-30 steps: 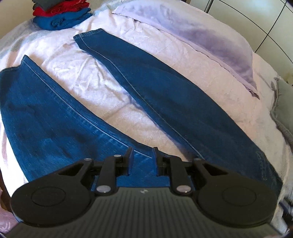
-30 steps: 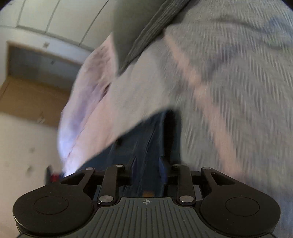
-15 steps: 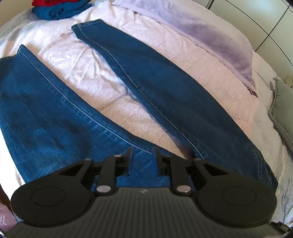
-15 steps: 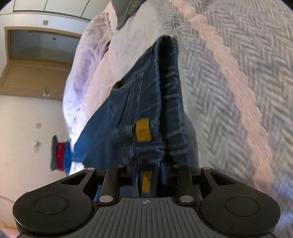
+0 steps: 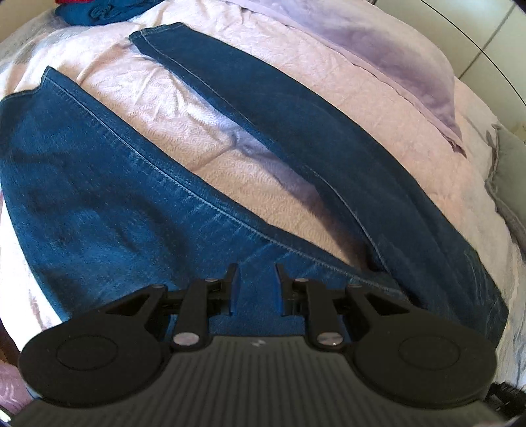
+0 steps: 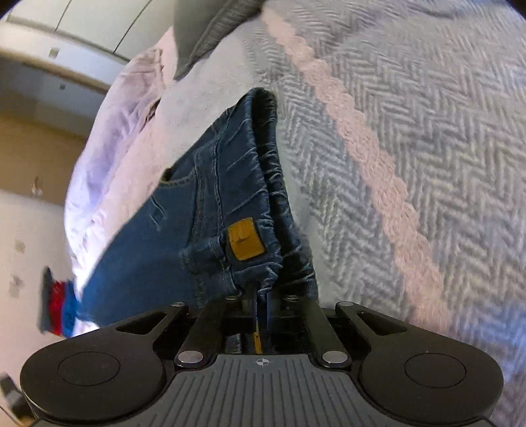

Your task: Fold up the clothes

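Blue jeans [image 5: 98, 203] lie spread on the bed, with the two legs fanned apart in a V. My left gripper [image 5: 256, 272] is open, low over the seat of the jeans just before the legs split, and denim shows between its fingers. In the right wrist view the bunched waistband [image 6: 273, 197] with a tan patch [image 6: 245, 239] runs straight into my right gripper [image 6: 261, 302]. That gripper is shut on the waistband, and the fabric hides its fingertips. The far leg [image 5: 312, 124] is slightly raised and casts a shadow on the sheet.
A pale pink sheet [image 5: 184, 108] covers the bed, with a lilac pillow [image 5: 394, 56] at the back. A stack of folded red and blue clothes [image 5: 98, 13] lies at the far left corner. A grey cushion [image 6: 210, 29] and a herringbone blanket [image 6: 411, 147] lie beside the waistband.
My right gripper reached the waistband and closed on it, bunching the fabric. The left gripper moved forward over the jeans and stayed open. The far leg lifted slightly.
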### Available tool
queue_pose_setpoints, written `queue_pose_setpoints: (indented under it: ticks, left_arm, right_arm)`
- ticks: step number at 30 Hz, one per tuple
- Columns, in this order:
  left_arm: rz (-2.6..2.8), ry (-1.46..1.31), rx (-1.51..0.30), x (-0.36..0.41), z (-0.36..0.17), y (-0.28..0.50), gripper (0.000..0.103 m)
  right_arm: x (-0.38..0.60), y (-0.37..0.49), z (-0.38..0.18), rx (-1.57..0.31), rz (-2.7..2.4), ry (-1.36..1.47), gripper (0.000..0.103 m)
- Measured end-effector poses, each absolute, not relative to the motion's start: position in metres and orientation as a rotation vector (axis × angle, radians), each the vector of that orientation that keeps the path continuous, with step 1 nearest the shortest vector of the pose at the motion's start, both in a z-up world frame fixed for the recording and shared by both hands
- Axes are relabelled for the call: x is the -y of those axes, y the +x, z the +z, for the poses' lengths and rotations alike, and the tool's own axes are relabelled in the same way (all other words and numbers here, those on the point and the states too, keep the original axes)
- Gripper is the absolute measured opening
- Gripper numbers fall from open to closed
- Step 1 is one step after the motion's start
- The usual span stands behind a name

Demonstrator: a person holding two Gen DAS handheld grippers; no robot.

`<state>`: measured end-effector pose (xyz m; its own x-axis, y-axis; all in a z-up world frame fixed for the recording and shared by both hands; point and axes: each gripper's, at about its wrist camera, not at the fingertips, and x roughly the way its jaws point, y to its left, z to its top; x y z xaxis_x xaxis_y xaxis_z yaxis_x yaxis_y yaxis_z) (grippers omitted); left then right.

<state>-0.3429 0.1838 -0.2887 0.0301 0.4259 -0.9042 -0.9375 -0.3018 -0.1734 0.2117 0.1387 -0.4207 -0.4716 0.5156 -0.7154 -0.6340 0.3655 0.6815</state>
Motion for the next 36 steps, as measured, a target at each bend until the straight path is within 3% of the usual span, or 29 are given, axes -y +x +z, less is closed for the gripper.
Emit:
queue_pose_setpoints:
  ticks: [2,4,12,13,14,15,20,22,24,26,27,28,29,36]
  left_arm:
    - [1.551,-1.16,-0.659,-0.18,-0.292,-0.348,0.017]
    - [1.561,-1.186,-0.668,-0.175,-0.295,-0.355,0.017]
    - [1.578,-1.227,-0.681,-0.16,-0.294,-0.371,0.017]
    - [1.576,-1.221,-0.685,-0.158,-0.293,-0.371,0.017]
    - [1.575,-1.218,-0.689,-0.157,-0.293,-0.372,0.017]
    - [1.576,-1.216,-0.693,-0.155,-0.293,-0.373,0.017]
    - [1.614,-1.19,-0.702,-0.145,-0.289,-0.389,0.019]
    - [1.659,-1.184,-0.713,-0.139,-0.287,-0.402,0.019]
    - [1.73,-1.186,-0.686,-0.135,-0.283,-0.426,0.021]
    - [1.803,-1.188,-0.644,-0.132,-0.278,-0.452,0.029]
    - [1.849,-1.203,-0.619,-0.132,-0.277,-0.468,0.03]
    - [1.882,-1.223,-0.589,-0.133,-0.277,-0.483,0.03]
    - [1.914,-1.243,-0.559,-0.133,-0.278,-0.498,0.031]
    - [2.064,-1.317,-0.373,-0.155,-0.299,-0.585,0.034]
  right_arm:
    - [-0.131,0.219,-0.414,-1.585,1.364,-0.092,0.032]
    - [-0.115,0.225,-0.403,-1.576,1.379,-0.104,0.043]
    - [-0.042,0.215,-0.401,-1.717,1.442,-0.195,0.045]
    - [-0.036,0.212,-0.402,-1.722,1.455,-0.204,0.042]
    - [-0.034,0.211,-0.4,-1.703,1.453,-0.221,0.015]
    - [-0.032,0.211,-0.397,-1.681,1.449,-0.24,0.002]
    - [-0.025,0.21,-0.385,-1.573,1.427,-0.33,0.0]
    - [-0.016,0.212,-0.402,-1.611,1.323,-0.321,0.0]
    - [-0.016,0.204,-0.396,-1.584,1.29,-0.337,0.004]
    - [-0.009,0.206,-0.391,-1.615,1.248,-0.287,0.028]
    - [-0.006,0.208,-0.388,-1.632,1.227,-0.261,0.034]
    - [0.001,0.211,-0.387,-1.654,1.18,-0.219,0.053]
    - [0.009,0.214,-0.387,-1.676,1.13,-0.176,0.06]
    - [0.056,0.199,-0.395,-1.842,0.874,0.173,0.061]
